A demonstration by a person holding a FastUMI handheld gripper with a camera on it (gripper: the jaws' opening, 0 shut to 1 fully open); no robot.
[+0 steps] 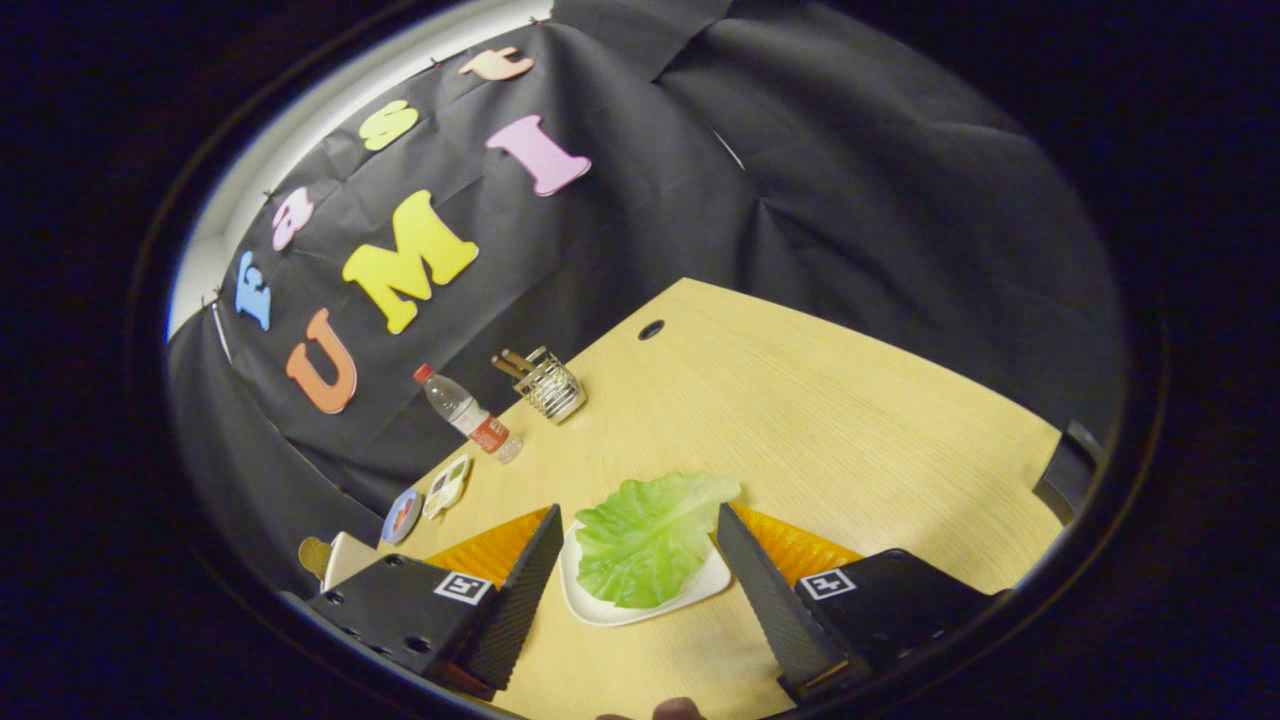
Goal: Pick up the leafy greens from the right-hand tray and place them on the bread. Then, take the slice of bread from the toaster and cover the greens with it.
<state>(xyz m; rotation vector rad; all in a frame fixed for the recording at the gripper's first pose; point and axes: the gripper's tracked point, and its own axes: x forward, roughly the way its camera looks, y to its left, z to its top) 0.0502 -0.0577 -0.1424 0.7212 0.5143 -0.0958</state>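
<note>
The tool (632,590) hangs spread and empty either side of the lettuce leaf (645,535) lying on its white plate (600,608) on the tabletop (850,420); closing too high risks tearing or missing the thin leaf.

A crinkled pale-green lettuce leaf (645,535) lies flat on a small white tray (600,606), overhanging its far edge

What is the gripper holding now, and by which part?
Nothing. The gripper is open, its fingers either side of the lettuce on the white plate.
</note>
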